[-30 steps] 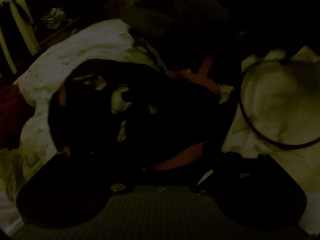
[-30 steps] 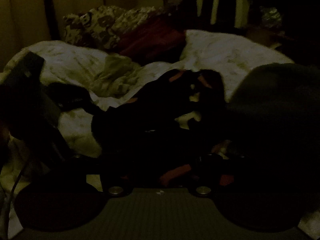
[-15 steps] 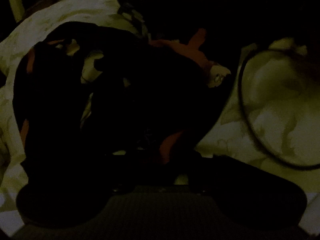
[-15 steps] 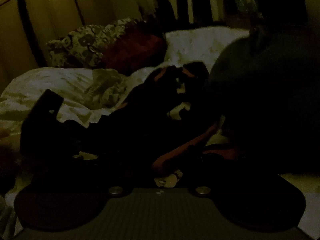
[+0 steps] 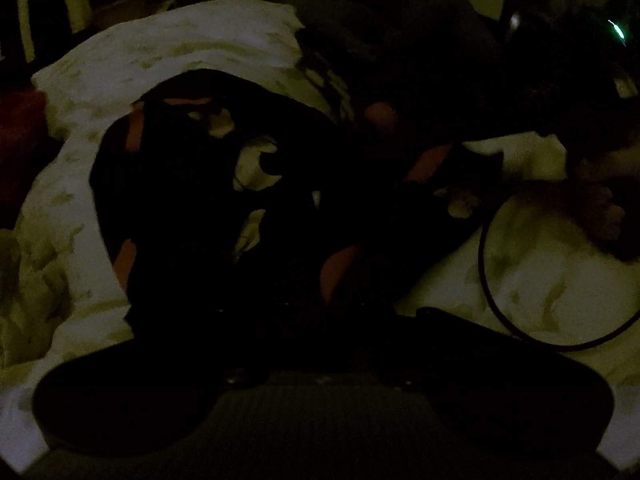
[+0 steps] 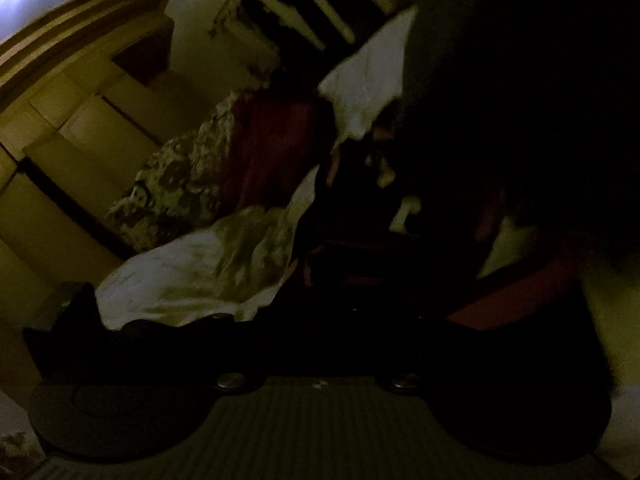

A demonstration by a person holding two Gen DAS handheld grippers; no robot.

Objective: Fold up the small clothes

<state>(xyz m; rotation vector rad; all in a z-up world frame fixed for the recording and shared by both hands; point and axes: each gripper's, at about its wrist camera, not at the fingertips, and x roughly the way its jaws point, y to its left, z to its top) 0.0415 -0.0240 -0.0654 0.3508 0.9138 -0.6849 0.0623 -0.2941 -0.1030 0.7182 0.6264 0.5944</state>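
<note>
Cable (image 5: 486,280) loops on pale bedding (image 5: 180,44) beside the dark garment (image 5: 192,216); both jaws pinch its cloth.

Dim room: pale rumpled bedding (image 5: 168,52), patterned pillow (image 6: 176,184), yellowish panelled wall (image 6: 72,128).

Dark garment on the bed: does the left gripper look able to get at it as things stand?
Probably yes. The dark garment lies right in front of the left gripper on the pale bedding, with nothing between them. Its jaws are shut, but it is too dark to tell whether they hold cloth.
</note>
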